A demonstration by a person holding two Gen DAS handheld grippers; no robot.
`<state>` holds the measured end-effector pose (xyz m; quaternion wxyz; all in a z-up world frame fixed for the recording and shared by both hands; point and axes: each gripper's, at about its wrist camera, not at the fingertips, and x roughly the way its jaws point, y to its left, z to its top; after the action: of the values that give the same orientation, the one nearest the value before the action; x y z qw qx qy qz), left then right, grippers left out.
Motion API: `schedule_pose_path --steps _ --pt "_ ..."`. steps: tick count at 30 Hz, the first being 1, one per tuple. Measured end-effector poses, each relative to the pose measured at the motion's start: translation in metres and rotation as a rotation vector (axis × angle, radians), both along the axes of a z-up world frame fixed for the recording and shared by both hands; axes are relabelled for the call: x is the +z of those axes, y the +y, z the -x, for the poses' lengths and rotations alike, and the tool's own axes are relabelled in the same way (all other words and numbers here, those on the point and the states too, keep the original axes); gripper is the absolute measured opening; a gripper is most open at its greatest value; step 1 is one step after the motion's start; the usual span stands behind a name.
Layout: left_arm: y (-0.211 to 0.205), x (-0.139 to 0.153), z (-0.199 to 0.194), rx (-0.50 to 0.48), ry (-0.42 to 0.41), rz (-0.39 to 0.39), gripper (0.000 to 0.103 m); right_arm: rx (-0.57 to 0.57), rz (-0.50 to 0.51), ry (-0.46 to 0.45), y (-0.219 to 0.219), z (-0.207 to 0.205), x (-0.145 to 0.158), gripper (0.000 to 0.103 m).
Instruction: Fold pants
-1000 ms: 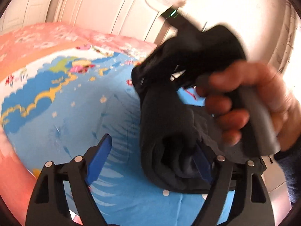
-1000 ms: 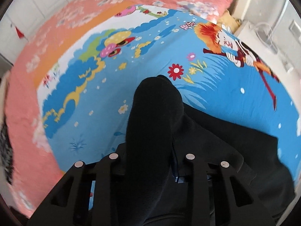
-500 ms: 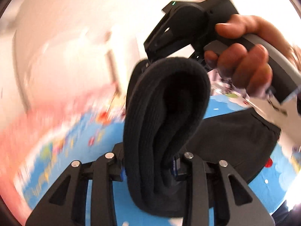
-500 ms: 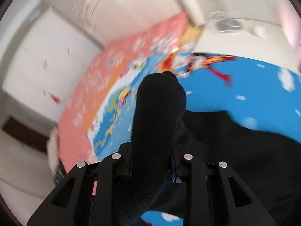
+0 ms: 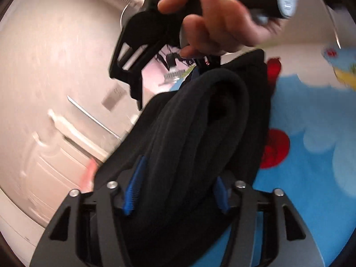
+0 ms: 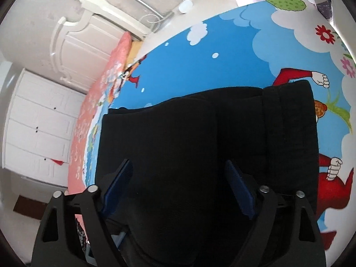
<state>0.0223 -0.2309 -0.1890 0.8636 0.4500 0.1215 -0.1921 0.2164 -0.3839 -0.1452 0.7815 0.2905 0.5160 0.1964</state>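
Note:
The black pants [image 6: 200, 133] lie doubled over on the cartoon-print blue bedspread [image 6: 200, 62]. My right gripper [image 6: 179, 187] hovers just above them. Its jaws are opening wide, the blue pads stand clear of the cloth, and nothing is pinched. In the left wrist view a thick rolled fold of the pants [image 5: 200, 122] rises between the blue pads of my left gripper [image 5: 176, 191]. Those jaws are opening and the left pad's ribbed face shows. A hand [image 5: 218, 29] holds the right gripper's handle just beyond the fold.
A white headboard [image 6: 73, 35] and white drawers [image 6: 37, 122] stand past the bed's pink border [image 6: 115, 71]. A white cabinet [image 5: 44, 133] fills the left of the left wrist view. The bedspread [image 5: 311, 122] stretches to the right of the pants.
Both grippers swung across the bed and rolled, carrying the pinched pants end over. The right jaws went from shut on the fabric to wide apart; the left jaws loosened. The pants now lie doubled.

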Motion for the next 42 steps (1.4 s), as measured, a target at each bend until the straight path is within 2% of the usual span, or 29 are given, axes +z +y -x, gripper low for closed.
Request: schedule_pose_path --steps 2,3,4,7,10,15,19,23,26,28,29,30,32,33,34,35,38,40,41,42 --pt "0.001 -0.001 0.003 -0.005 -0.026 -0.017 0.058 0.016 0.023 -0.012 0.003 0.000 0.001 0.075" --pt "0.000 -0.001 0.003 -0.009 -0.029 -0.025 0.055 0.022 0.040 -0.014 0.005 -0.002 0.001 0.072" --pt "-0.002 -0.003 0.003 -0.013 -0.030 -0.034 0.046 0.030 0.057 -0.016 0.004 -0.004 0.000 0.063" --pt "-0.012 0.000 0.011 -0.018 -0.059 -0.056 0.035 0.032 0.124 -0.001 0.015 -0.012 0.000 0.034" --pt "-0.015 0.008 0.012 -0.028 -0.096 -0.073 0.032 0.043 0.126 -0.017 0.007 -0.010 0.010 0.024" --pt "-0.031 0.031 0.007 -0.066 -0.150 -0.062 0.031 0.016 0.120 -0.114 -0.017 -0.003 0.055 0.023" --pt "-0.055 0.034 0.005 -0.120 -0.169 -0.074 0.031 -0.031 0.191 -0.115 -0.040 0.002 0.065 0.023" --pt "-0.073 0.019 0.004 -0.148 -0.147 -0.107 0.031 -0.063 0.244 -0.079 -0.057 0.002 0.048 0.023" --pt "-0.090 0.010 0.003 -0.136 -0.127 -0.127 0.031 -0.058 0.267 -0.087 -0.064 0.001 0.030 0.023" --pt "-0.102 -0.005 0.000 -0.137 -0.117 -0.161 0.032 -0.067 0.350 -0.057 -0.065 0.001 0.015 0.026" --pt "-0.104 -0.012 0.002 -0.138 -0.141 -0.171 0.032 -0.080 0.418 -0.053 -0.063 0.001 0.007 0.027" --pt "-0.105 -0.014 0.001 -0.135 -0.148 -0.174 0.033 -0.089 0.453 -0.075 -0.062 0.005 0.005 0.033" --pt "-0.107 -0.006 -0.004 -0.151 -0.118 -0.148 0.041 -0.099 0.508 -0.087 -0.059 0.009 0.008 0.042" --pt "-0.100 0.005 -0.001 -0.175 -0.084 -0.119 0.047 -0.095 0.570 -0.093 -0.054 0.010 0.012 0.051" --pt "-0.091 0.016 0.001 -0.191 -0.049 -0.075 0.058 -0.093 0.622 -0.098 -0.050 0.010 0.014 0.061" --pt "-0.080 0.027 0.000 -0.198 -0.013 -0.026 0.062 -0.095 0.709 -0.105 -0.044 0.011 0.019 0.064" --pt "-0.008 0.066 0.008 -0.190 0.143 0.210 0.064 -0.146 0.878 -0.138 -0.033 0.020 0.041 0.071" --pt "0.038 0.076 0.012 -0.166 0.169 0.311 0.065 -0.214 1.004 -0.194 -0.023 0.033 0.065 0.081" --pt "0.068 0.078 0.012 -0.123 0.185 0.359 0.065 -0.223 1.016 -0.218 -0.019 0.037 0.072 0.082" --pt "0.078 0.077 0.020 -0.094 0.204 0.380 0.065 -0.211 0.985 -0.267 -0.008 0.043 0.085 0.083"
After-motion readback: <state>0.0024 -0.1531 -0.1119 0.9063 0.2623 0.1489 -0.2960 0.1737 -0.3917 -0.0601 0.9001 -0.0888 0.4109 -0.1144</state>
